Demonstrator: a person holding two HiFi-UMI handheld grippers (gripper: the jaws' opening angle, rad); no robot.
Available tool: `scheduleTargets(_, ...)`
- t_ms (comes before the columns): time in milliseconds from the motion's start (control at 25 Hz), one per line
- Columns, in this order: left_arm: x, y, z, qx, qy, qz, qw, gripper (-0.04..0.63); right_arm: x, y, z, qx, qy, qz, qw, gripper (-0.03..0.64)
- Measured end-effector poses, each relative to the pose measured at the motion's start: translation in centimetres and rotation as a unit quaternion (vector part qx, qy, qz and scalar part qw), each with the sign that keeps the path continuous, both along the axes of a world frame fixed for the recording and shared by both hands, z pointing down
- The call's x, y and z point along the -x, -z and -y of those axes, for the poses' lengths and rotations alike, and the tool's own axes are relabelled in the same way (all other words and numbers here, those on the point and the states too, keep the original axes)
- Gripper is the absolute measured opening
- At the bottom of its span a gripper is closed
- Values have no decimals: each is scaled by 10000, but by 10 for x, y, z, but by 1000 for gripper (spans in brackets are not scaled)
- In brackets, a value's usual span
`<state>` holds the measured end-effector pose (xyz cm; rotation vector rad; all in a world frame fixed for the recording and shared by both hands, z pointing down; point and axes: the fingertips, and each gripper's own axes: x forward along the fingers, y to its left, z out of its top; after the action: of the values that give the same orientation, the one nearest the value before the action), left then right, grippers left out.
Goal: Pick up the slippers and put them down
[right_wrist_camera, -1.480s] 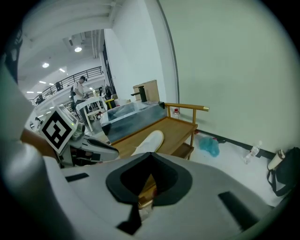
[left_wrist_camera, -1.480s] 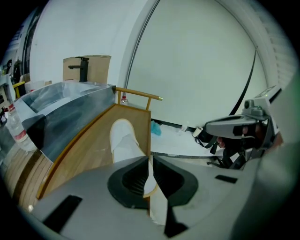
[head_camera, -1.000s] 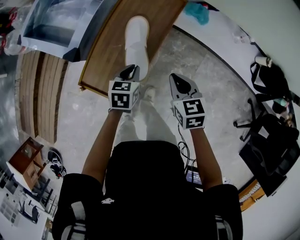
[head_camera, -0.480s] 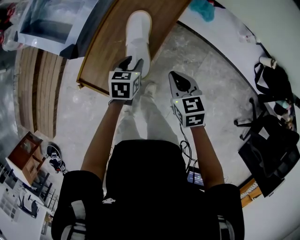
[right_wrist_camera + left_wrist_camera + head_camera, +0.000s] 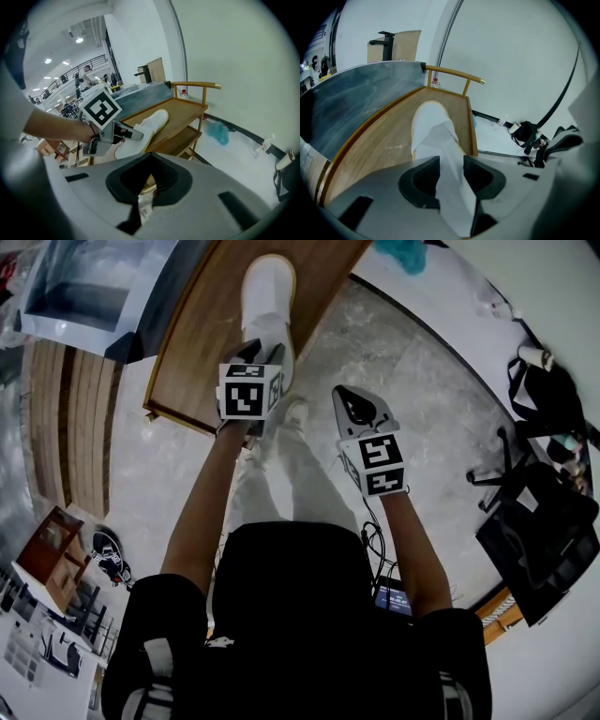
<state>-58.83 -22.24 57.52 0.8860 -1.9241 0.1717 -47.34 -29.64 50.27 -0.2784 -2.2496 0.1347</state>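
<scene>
White slipper [image 5: 429, 126] is lying on the wooden counter [image 5: 379, 145]; left gripper [image 5: 451, 161] jaws, just opening wide, are straddling its fabric upper without pinching. Right gripper [image 5: 150, 159] is hovering beside, jaws closed, empty.

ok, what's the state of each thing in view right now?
white slipper: lying sole down on the wooden cart.
left gripper: open; jaws have just been opening, slipper's upper between them, not pinched.
right gripper: shut, empty.
</scene>
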Motion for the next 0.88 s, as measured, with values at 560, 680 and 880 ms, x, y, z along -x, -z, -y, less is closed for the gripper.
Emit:
scheduleTargets(560,0,-7,3,246,-181,351,9989,57,-6,-3,2,-37,-36,-83,10000,-15)
scheduleTargets(680,0,-8,2,297,-273,439,9982,42,-6,-2,-1,-39,-37,-58,10000,-15)
scheduleTargets(880,0,-6,-2,338,-296,517,9976,26,-3,5,-8,9,-72,17,10000,-15)
